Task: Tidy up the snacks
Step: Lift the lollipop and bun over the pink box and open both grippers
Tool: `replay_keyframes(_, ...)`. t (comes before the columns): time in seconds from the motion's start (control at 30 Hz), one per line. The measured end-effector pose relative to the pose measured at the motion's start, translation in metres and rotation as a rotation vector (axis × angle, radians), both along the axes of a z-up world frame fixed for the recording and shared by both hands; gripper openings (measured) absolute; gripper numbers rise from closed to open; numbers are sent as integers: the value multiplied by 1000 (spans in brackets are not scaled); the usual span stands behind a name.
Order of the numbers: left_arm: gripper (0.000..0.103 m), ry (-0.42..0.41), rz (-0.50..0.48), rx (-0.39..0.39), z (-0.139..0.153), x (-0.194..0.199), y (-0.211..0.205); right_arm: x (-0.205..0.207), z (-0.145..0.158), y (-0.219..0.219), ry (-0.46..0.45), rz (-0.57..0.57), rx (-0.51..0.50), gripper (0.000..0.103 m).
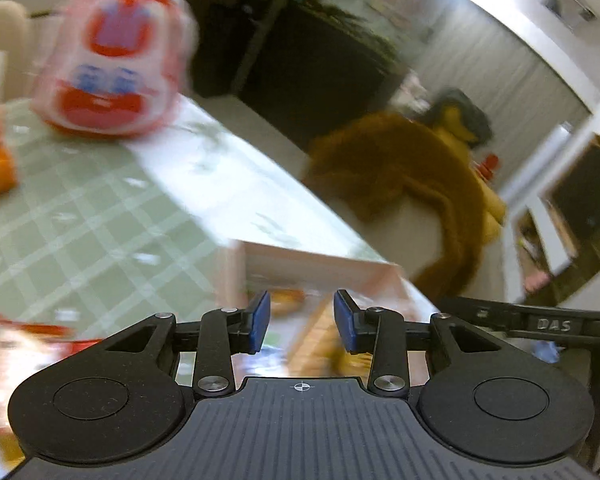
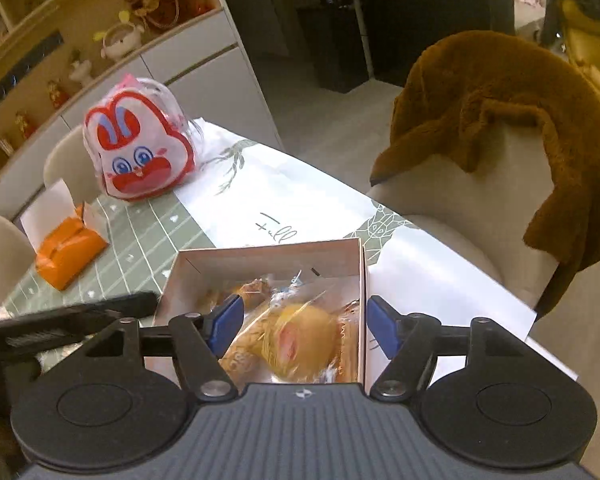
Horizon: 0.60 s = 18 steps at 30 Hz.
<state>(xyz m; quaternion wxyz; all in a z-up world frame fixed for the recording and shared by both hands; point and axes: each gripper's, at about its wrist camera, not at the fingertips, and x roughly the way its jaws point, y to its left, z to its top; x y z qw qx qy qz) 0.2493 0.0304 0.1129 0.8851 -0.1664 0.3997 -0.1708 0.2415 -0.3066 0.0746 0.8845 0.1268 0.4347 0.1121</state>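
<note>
Right now I have the right gripper (image 2: 304,328) tilted down over the open cardboard box (image 2: 260,258) on the tabletop (image 2: 284,196), its jaws spread wide and empty, one blue pad inside the box and the other just past its right wall. Wrapped snacks (image 2: 296,340) lie in the box directly under them. My left gripper (image 1: 302,322) hovers beside the same box, jaws parted with nothing between them; that view is motion-blurred. The red-and-white rabbit bag (image 2: 140,148) stands at the far end, well apart from the box, and the orange packet (image 2: 70,250) lies to its left.
</note>
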Motion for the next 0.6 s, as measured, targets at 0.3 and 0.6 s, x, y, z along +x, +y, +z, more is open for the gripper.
replay_keyframes(0.3, 40, 99, 416, 92, -27, -81, 109, 0, 14, 106, -30, 185, -39, 76)
replay_keyframes(0.6, 40, 144, 563, 88, -49, -148, 164, -8, -10, 235, 33, 388, -50, 76)
